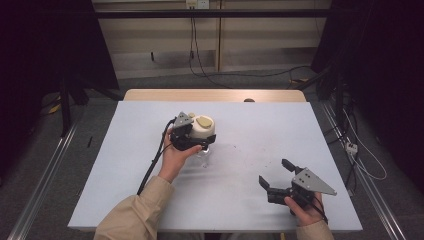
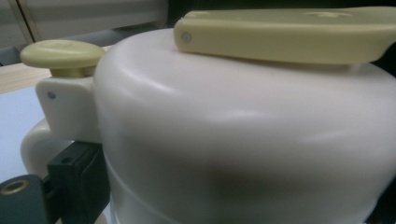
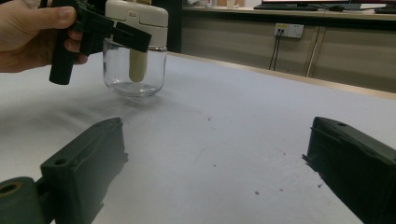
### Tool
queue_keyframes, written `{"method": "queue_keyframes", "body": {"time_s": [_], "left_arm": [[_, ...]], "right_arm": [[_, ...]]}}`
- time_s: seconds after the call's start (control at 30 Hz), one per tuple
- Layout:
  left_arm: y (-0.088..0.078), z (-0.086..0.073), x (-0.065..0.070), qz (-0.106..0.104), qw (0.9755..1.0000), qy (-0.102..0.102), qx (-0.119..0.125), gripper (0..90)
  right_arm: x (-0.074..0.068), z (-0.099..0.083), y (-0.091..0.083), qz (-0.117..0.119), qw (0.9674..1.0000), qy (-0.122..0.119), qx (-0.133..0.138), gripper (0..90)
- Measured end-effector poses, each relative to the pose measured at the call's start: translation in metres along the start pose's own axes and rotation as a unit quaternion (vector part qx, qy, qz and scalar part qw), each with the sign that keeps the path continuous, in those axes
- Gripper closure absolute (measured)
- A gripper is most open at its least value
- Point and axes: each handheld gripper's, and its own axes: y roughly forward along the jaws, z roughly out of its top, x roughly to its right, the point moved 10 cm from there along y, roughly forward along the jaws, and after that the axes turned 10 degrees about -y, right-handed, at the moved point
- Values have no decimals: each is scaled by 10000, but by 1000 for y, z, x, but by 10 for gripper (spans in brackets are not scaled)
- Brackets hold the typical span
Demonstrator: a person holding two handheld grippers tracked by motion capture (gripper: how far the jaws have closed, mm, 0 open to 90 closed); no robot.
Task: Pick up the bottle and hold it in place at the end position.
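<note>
Two tools work over one pale tabletop (image 1: 125, 165) in the high view. The left tool (image 1: 189, 140) sits at the near side of a jar (image 1: 204, 131) standing just left of the middle; the right tool (image 1: 278, 176) rests near the right front edge, well apart, jaws spread with nothing between them.

From the left gripper view, the jar's cream lid (image 2: 243, 140) crowds the lens, a yellow-green lever (image 2: 285, 35) lies flat on top and a round knob (image 2: 63, 53) stands at its left. One jaw presses by the lid's hinge bracket; whether the pair actually pinches the lid, I cannot tell.

From the right gripper view, the glass body (image 3: 134, 70) stands upright on the tabletop, with the left tool's jaws reaching across just under the lid. My judgement: hold the lid level, squeeze evenly, and bring the idle tool in to steady the glass, which looks slippery.
</note>
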Motion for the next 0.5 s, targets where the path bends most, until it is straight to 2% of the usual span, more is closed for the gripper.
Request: {"method": "queue_keyframes", "body": {"time_s": [0.5], "left_arm": [[9, -1, 4, -30, 10000, 17, -3, 60]], "right_arm": [[1, -1, -1, -14, 10000, 21, 0, 38]]}}
